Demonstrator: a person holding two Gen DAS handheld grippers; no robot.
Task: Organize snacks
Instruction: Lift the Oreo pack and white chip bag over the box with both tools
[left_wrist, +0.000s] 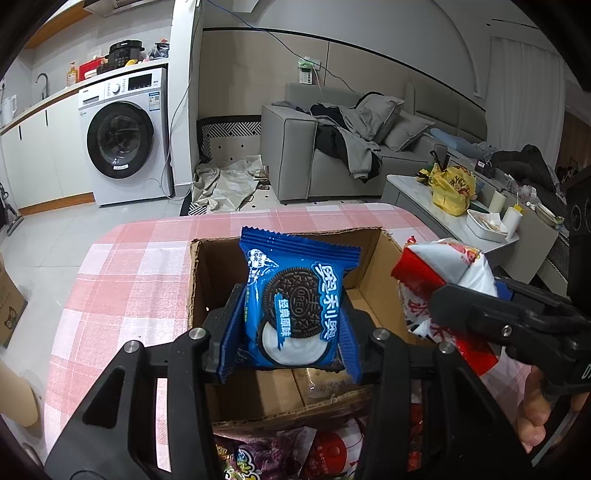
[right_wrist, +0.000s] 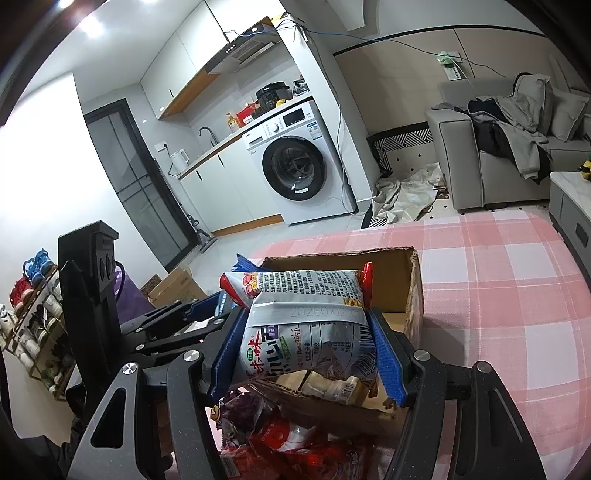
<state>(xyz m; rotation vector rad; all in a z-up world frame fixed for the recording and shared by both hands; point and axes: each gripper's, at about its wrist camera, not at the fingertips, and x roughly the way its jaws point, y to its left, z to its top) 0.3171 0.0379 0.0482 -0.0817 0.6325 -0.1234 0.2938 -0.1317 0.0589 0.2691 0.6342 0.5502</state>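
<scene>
Left gripper (left_wrist: 288, 332) clamps Oreo pack (left_wrist: 295, 306), right gripper (right_wrist: 306, 350) clamps white snack bag (right_wrist: 306, 328); lower both well inside cardboard box (left_wrist: 365, 295) before releasing.

A washing machine (left_wrist: 122, 138) stands under a counter (left_wrist: 55, 96), a black cooker (left_wrist: 123, 53) on top. Clothes (left_wrist: 354, 144) drape a grey sofa (left_wrist: 295, 155) (cushions behind). A yellow bag (left_wrist: 452, 190) sits on the low table (left_wrist: 410, 184). Shoe rack (right_wrist: 33, 325) at left.
</scene>
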